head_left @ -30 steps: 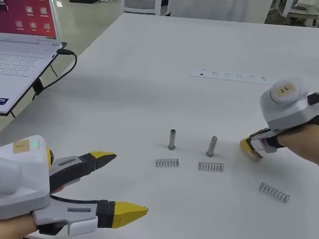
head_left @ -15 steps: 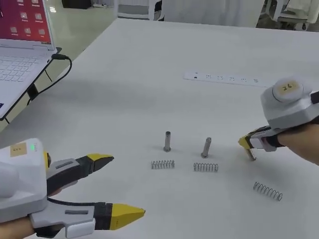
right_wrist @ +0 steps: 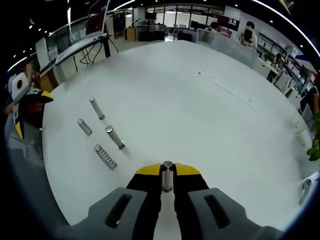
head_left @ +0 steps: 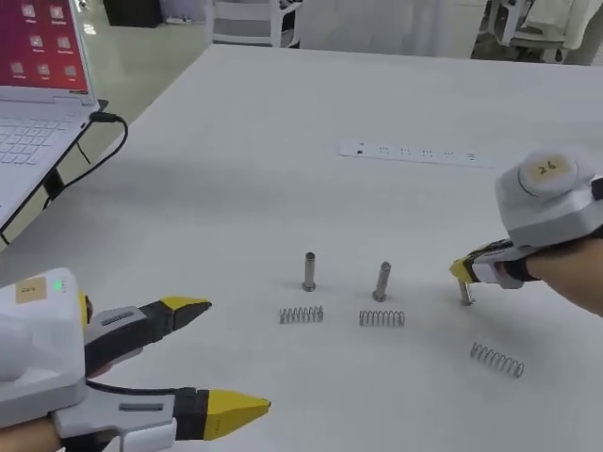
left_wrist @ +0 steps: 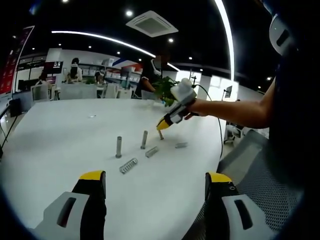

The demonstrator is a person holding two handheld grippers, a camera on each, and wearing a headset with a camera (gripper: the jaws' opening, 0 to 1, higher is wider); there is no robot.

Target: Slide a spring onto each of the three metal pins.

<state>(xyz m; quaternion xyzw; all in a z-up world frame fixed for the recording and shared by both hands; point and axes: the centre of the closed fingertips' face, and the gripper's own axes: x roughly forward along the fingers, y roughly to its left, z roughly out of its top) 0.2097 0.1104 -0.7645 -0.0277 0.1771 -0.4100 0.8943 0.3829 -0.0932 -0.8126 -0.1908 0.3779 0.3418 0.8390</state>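
A: Which step?
B: Table point(head_left: 283, 141): L gripper point(head_left: 232, 356) idle, jaws wide. R gripper point(head_left: 464, 275) clamps 3rd pin point(head_left: 465, 295), prob. standing it beside the standing pins point(head_left: 309, 271). Springs point(head_left: 301, 315) lie loose nearby.
A: Next?
B: Release, grab a spring.

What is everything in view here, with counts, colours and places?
standing pins: two, silver, upright mid-table
held pin: one, silver, clamped at right
springs: three, silver, lying near the pins
power strip: one, white, far side
laptop: one, white, left edge
cable: one, black, beside laptop
table: one, white, underneath
left gripper: one, yellow-tipped fingers, open, near left
right gripper: one, yellow-tipped, shut on held pin
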